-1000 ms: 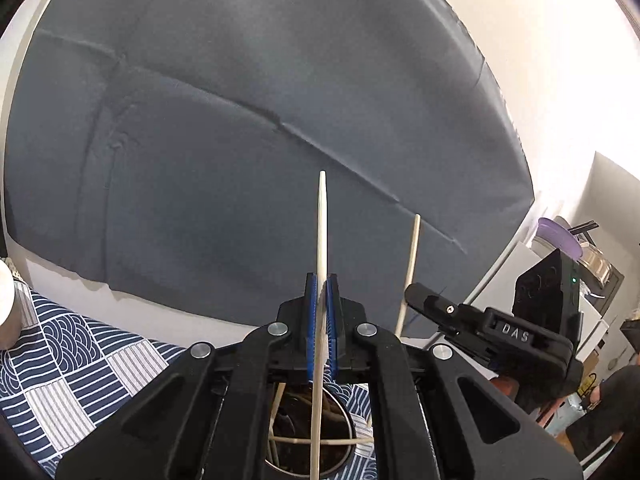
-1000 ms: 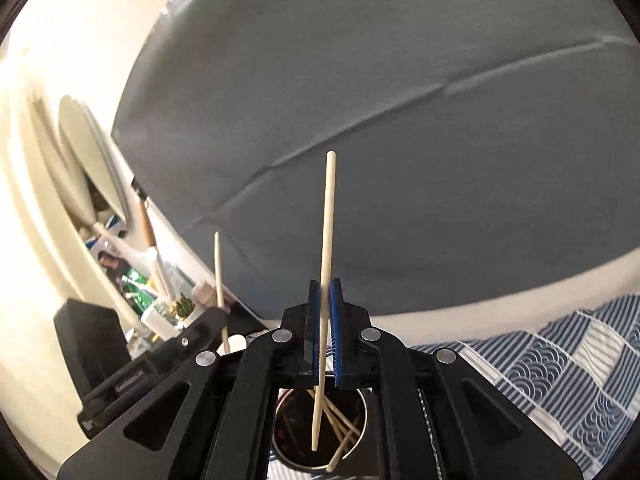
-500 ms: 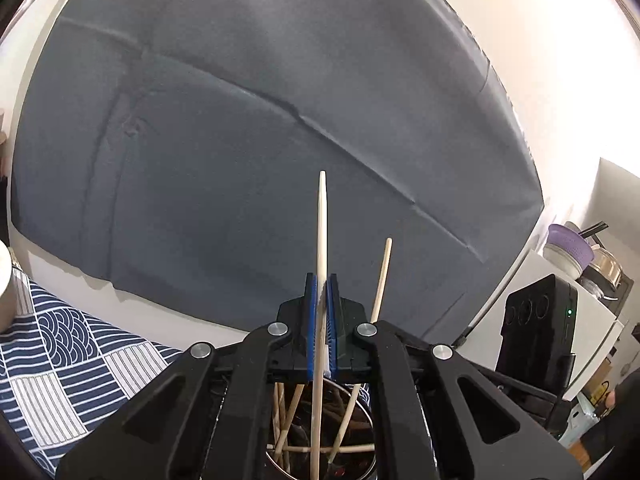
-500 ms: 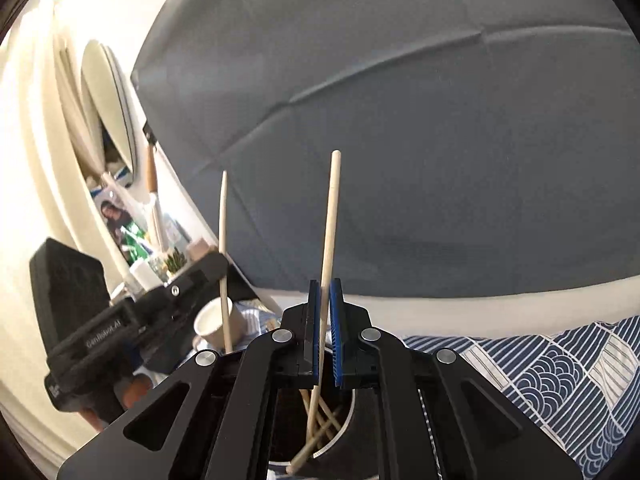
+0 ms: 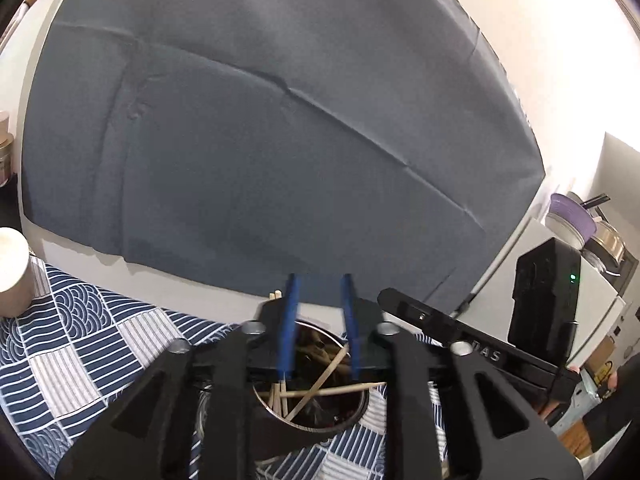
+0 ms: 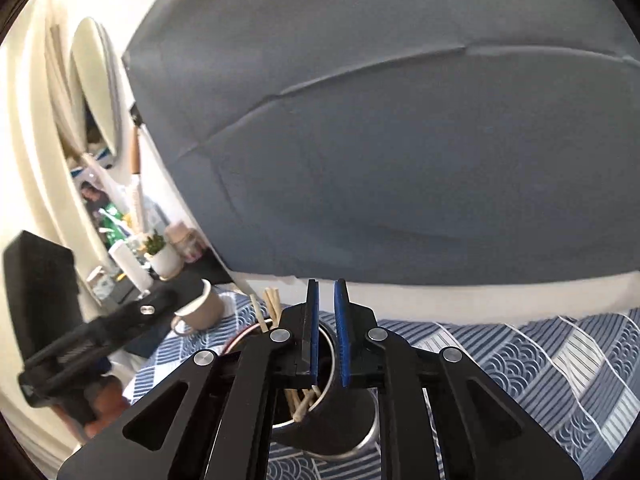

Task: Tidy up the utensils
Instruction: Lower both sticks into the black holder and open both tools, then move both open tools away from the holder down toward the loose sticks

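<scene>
A round metal holder (image 5: 356,410) stands on the blue patterned cloth and holds several wooden chopsticks (image 5: 316,386). My left gripper (image 5: 318,292) hangs just above its mouth, jaws open and empty. My right gripper (image 6: 325,294) is above the same holder (image 6: 362,432), jaws slightly apart and empty. In the right wrist view chopsticks (image 6: 304,400) lie inside the holder and a few tips (image 6: 272,300) stick up at its left rim. Each gripper shows in the other's view, the right one (image 5: 460,336) and the left one (image 6: 100,328).
A beige mug (image 6: 200,308) stands left of the holder. A pale cup (image 5: 12,272) sits at the far left on the patterned tablecloth (image 5: 80,344). A dark grey backdrop (image 5: 280,140) hangs behind. Shelf clutter and a small plant (image 6: 160,252) are at the left.
Both grippers opened and let go of their chopsticks, which dropped into the holder. Both grippers also sank closer to the holder's mouth.
</scene>
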The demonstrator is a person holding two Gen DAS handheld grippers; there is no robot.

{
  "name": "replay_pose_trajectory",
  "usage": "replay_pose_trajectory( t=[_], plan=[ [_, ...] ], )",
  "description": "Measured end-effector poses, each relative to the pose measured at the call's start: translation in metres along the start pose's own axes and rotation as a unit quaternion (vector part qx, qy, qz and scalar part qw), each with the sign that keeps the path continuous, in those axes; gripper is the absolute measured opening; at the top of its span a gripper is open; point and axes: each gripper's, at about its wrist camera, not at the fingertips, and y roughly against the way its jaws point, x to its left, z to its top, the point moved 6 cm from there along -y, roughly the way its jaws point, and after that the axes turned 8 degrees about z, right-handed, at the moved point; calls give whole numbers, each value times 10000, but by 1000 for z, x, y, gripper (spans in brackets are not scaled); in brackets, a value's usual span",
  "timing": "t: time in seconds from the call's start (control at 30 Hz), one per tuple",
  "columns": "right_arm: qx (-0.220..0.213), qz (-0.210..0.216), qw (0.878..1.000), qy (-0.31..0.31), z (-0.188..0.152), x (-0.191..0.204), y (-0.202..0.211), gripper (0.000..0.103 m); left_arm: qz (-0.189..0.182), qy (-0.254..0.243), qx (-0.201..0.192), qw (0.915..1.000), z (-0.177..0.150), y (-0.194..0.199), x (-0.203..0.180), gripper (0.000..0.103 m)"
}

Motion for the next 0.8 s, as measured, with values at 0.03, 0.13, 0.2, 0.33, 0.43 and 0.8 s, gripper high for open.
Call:
replay_pose_trajectory(
  t=[0.03,0.13,0.2,0.33,0.43,0.8],
  plan=[
    [50,-131,9999,-4,0,0,3,12,69,-56,27,10000,1,3,0,25],
    [109,-392,9991,-71,-1,3,11,29,-36,-91,299,9995,5,12,-1,30],
    [130,-541,9984,-77,-1,7,16,32,111,-270,404,9988,6,20,-2,32],
    [169,-865,9960,-173,-5,13,27,54,101,-439,735,9963,12,40,-6,53],
    [325,-919,9945,-379,-13,16,30,70,296,-694,860,9934,4,58,-3,60],
    [522,-1642,9802,-980,-79,14,53,91,759,-1284,1791,9725,-56,103,44,80]
  ],
)
